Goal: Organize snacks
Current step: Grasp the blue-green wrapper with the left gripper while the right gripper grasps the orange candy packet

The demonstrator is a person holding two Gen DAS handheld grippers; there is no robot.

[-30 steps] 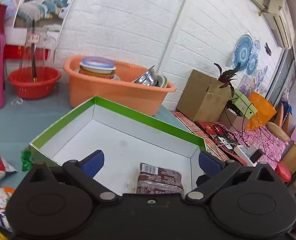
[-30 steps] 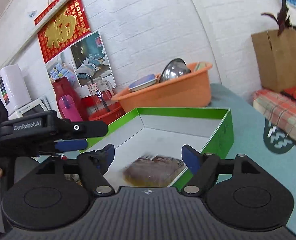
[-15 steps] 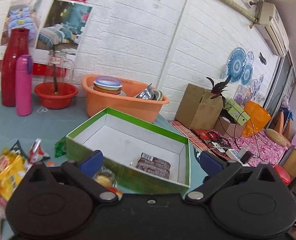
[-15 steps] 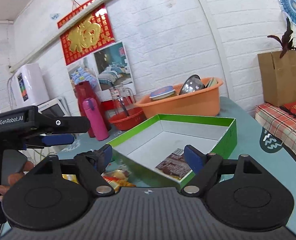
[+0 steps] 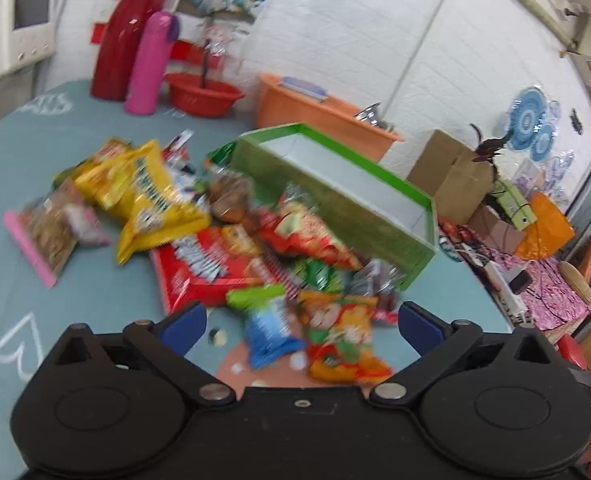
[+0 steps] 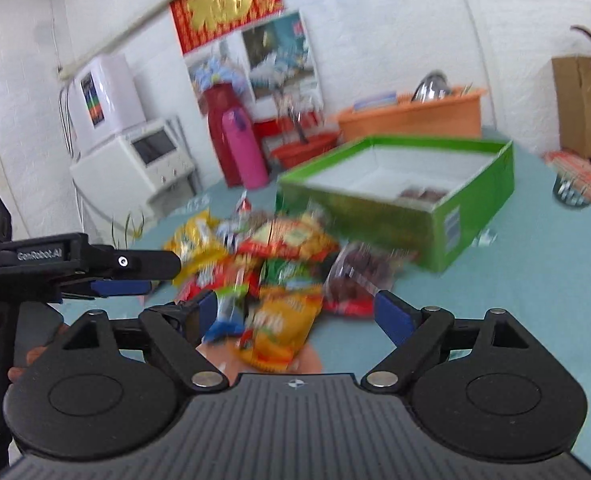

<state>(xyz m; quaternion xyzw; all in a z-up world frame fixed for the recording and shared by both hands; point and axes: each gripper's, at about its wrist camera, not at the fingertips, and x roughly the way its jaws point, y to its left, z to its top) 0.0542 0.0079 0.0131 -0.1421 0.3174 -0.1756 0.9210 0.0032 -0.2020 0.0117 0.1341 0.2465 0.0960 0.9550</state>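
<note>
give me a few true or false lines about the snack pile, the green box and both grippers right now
1. Both the left gripper and the right gripper have their jaws open and hold nothing. True.
2. The green box is packed full of snacks. False: only one brown packet shows inside; most of the white floor is bare.
3. Most snacks lie in a pile on the table outside the box. True.
4. The pink bottle lies on its side in the pile. False: it stands upright beside the red flask, behind the snacks.
5. The orange tub sits behind the box. True.
</note>
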